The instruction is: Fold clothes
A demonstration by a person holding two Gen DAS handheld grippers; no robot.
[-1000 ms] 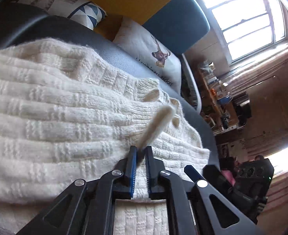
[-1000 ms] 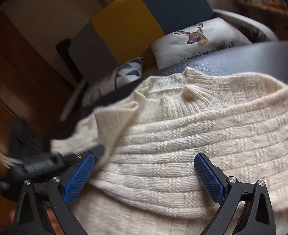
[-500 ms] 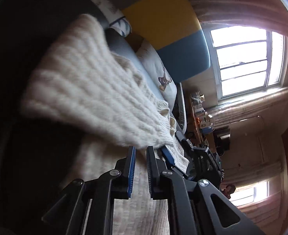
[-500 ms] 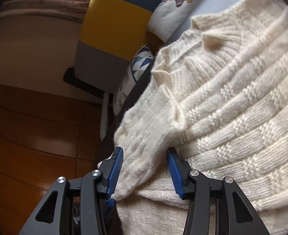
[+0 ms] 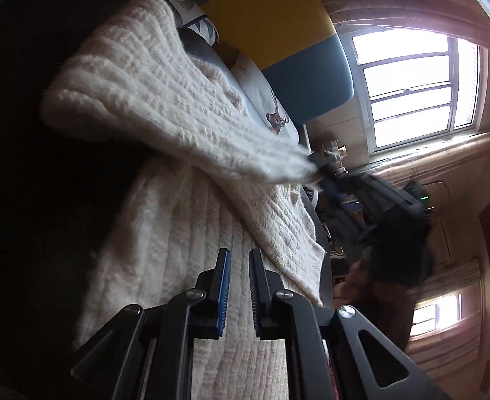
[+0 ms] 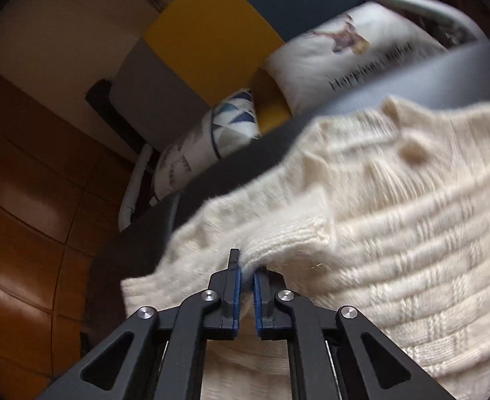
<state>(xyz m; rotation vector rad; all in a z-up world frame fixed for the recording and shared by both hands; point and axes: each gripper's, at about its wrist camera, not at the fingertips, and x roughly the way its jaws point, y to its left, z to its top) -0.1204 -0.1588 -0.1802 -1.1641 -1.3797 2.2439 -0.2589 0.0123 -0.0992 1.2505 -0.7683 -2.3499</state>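
A cream knitted sweater (image 5: 191,233) lies spread on a dark padded surface (image 6: 411,76). One sleeve (image 5: 178,106) is raised and stretched across the body toward the right gripper (image 5: 324,175), which pinches its end. In the right wrist view the right gripper (image 6: 246,266) is shut on a fold of that sleeve (image 6: 288,233), with fabric bunched between the blue pads. The left gripper (image 5: 237,260) hovers over the sweater's body; its jaws stand almost together, with only a narrow slit and nothing between them.
A sofa back in yellow (image 6: 211,30), teal and grey stands behind. A deer-print pillow (image 6: 361,53) and a triangle-pattern cushion (image 6: 231,123) lean on it. Wooden floor (image 6: 21,200) lies to the left. A person's dark sleeve (image 5: 401,243) and bright windows (image 5: 411,86) are on the right.
The right gripper went from wide open to shut on the sleeve and lifted it. The left gripper no longer has the cuff it held a second ago and has swung to the sweater's side.
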